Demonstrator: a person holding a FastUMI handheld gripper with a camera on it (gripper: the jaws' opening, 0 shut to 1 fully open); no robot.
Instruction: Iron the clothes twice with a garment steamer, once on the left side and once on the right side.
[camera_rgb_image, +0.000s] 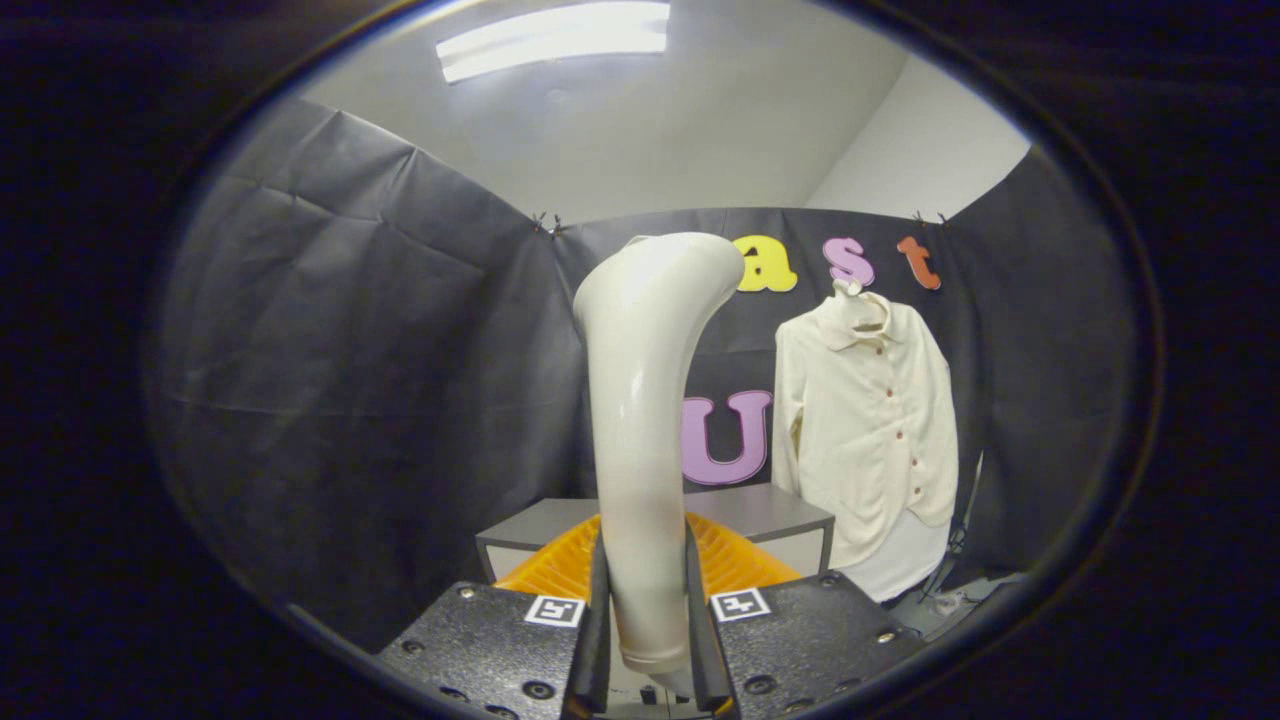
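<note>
**Cream steamer held upright, shirt hanging beyond**

Cream plastic stands nearest of all: the handle of the garment steamer (640, 430) sits between the two fingers of the gripper (645, 640), and both fingers press on its lower end, one on each side. The steamer rises straight up from that grip, then bends at the top, where its head turns toward the right.

Just ahead of the fingers, behind the base of the handle, lies an orange ribbed tray (740, 560). It rests on a grey table (770, 515) whose flat top reaches back toward the dark cloth wall.

Beyond the table and off to the right of the steamer hangs the shirt (865, 430). It is cream-coloured, with a collar and a row of small dark buttons down the front, and it hangs from a hanger (850, 290) against the black cloth. Its sleeves fall at its sides, and a paler white layer shows below its hem. The steamer head is well apart from the shirt, not touching it.

Above the cloth wall a white ceiling carries a long bright lamp (555, 40).
</note>
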